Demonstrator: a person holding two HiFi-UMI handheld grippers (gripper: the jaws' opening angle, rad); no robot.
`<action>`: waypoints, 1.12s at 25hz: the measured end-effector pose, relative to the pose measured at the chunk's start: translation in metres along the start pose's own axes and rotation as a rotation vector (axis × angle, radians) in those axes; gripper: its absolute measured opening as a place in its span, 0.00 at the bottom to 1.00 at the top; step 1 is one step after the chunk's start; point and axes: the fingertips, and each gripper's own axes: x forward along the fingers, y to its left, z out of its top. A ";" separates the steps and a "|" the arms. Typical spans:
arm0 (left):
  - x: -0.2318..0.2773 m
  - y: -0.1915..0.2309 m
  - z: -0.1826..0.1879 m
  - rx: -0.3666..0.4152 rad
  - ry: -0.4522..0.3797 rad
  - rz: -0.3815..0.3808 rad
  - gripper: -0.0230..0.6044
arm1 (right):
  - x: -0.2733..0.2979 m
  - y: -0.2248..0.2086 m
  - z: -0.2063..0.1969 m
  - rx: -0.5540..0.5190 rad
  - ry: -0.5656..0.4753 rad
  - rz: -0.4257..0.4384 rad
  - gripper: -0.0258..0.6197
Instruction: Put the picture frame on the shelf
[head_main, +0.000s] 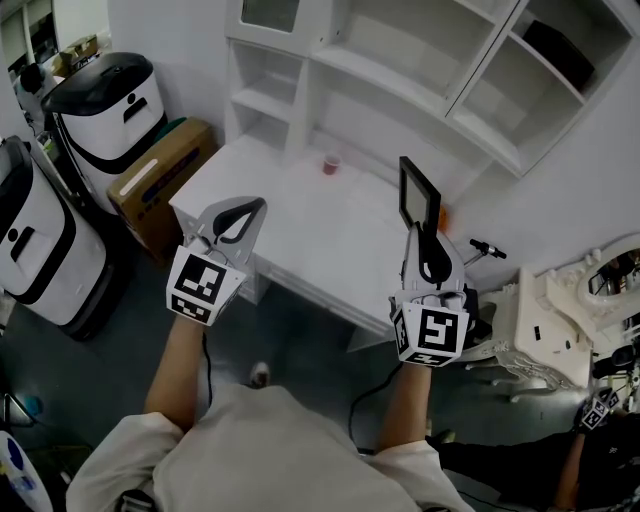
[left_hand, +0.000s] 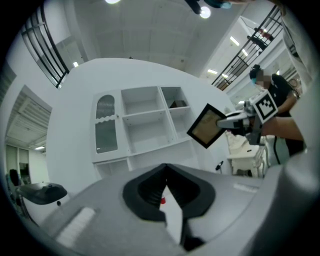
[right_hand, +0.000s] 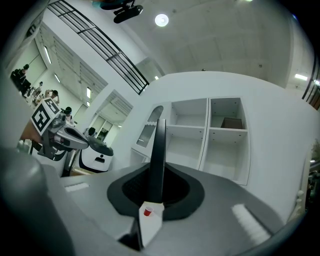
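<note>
A black picture frame (head_main: 418, 195) stands upright over the right end of the white desk (head_main: 290, 235), with my right gripper (head_main: 420, 232) shut on its lower edge. In the right gripper view the picture frame (right_hand: 158, 150) shows edge-on between the jaws of the right gripper (right_hand: 156, 175). The left gripper view catches the picture frame (left_hand: 206, 126) from the side, tilted. The white shelf unit (head_main: 400, 80) rises behind the desk, its compartments (right_hand: 220, 135) mostly bare. My left gripper (head_main: 258, 205) hovers over the desk's left front, shut and holding nothing.
A small red cup (head_main: 331, 163) stands at the back of the desk under the shelves. A cardboard box (head_main: 160, 170) and two white-and-black machines (head_main: 110, 105) stand at the left. White ornate furniture (head_main: 560, 320) sits at the right, with another person's arm (head_main: 590, 440) below it.
</note>
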 end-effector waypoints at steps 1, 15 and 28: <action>0.003 0.003 -0.002 0.000 0.001 -0.003 0.03 | 0.005 0.000 -0.001 0.000 0.001 -0.002 0.10; 0.036 0.048 -0.031 -0.005 0.028 -0.039 0.03 | 0.064 0.011 -0.004 -0.021 0.011 -0.023 0.10; 0.073 0.063 -0.052 -0.017 0.034 -0.062 0.03 | 0.132 -0.005 0.011 -0.160 -0.023 0.001 0.10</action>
